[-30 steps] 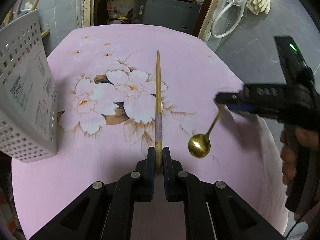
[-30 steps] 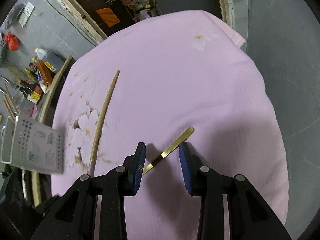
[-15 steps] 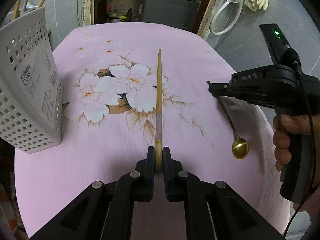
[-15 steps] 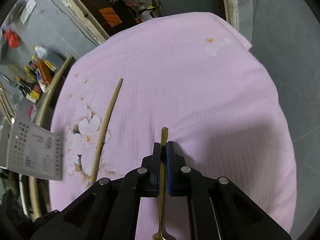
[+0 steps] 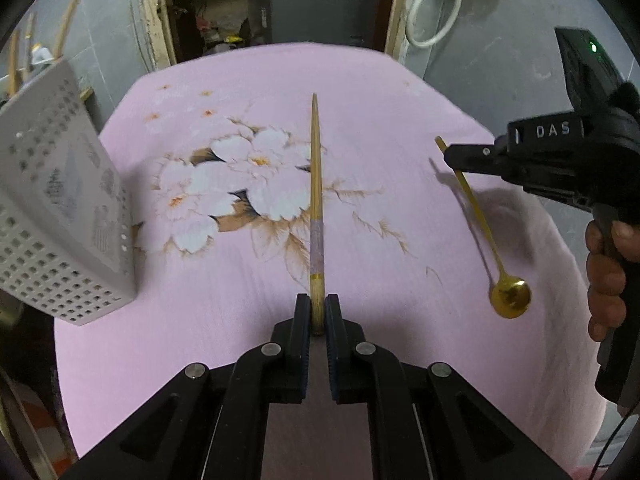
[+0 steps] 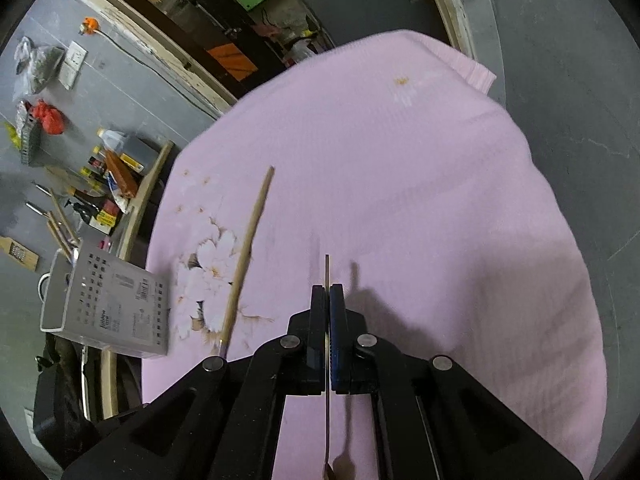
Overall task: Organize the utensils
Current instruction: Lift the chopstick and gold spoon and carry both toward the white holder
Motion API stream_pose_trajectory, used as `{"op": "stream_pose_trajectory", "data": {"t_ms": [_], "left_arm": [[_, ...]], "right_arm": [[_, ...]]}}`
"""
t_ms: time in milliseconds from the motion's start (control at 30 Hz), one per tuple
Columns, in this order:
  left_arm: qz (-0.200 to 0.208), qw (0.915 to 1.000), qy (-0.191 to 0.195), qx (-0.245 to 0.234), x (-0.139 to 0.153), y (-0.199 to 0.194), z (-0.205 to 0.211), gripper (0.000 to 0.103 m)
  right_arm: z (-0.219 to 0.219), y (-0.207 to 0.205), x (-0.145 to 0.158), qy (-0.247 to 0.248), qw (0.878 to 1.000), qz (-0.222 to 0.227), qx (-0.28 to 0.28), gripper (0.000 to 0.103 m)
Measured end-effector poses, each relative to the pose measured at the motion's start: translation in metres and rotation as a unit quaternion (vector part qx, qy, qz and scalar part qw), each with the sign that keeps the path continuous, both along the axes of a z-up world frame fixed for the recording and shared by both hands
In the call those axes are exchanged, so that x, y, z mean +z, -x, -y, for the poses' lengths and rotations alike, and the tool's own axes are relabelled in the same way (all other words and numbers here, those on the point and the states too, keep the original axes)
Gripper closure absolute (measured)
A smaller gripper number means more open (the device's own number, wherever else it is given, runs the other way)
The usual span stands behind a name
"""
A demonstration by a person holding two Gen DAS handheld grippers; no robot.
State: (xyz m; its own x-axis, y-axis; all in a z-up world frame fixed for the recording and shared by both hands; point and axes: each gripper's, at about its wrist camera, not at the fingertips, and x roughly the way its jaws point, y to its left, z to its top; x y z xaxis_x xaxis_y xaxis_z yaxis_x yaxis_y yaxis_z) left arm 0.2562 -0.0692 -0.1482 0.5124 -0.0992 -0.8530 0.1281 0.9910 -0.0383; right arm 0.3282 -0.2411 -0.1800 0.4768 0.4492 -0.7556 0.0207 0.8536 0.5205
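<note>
**Gripping two thin utensils by their ends**

Pinching the butt of the wooden chopstick (image 5: 316, 216), the left gripper (image 5: 318, 312) has its jaws pressed onto the thick end, and the shaft runs straight ahead over the pink tablecloth (image 5: 380, 120). It looks light and stiff, so an end hold should carry it, though the far tip may swing. Off to the left stands the white perforated holder (image 5: 60, 216). The right gripper (image 6: 328, 300) is clamped on the gold spoon (image 5: 510, 298) close to its handle tip; the bowl hangs back beneath it. Smooth metal, likely slippery: a hold nearer mid-handle would be steadier.
</note>
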Motion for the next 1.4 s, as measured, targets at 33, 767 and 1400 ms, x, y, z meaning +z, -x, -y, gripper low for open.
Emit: {"op": "stream_pose_trajectory", "data": {"t_ms": [33,767,1400], "left_arm": [[0.01,0.9999,0.004,0.002,0.006,0.003,-0.003,0.096],[0.149,0.9877,0.04,0.025,0.112,0.022,-0.046,0.096],[0.221,0.9722,0.041,0.066,0.155,0.047,-0.091,0.096]], "right_arm": [[0.0,0.001,0.004,-0.001,1.0,0.006,0.0,0.101],[-0.012,0.031,0.134,0.002,0.977,0.211,0.031,0.101],[-0.09,0.032,0.217,-0.048,0.945,0.309,0.093,0.101]]}}
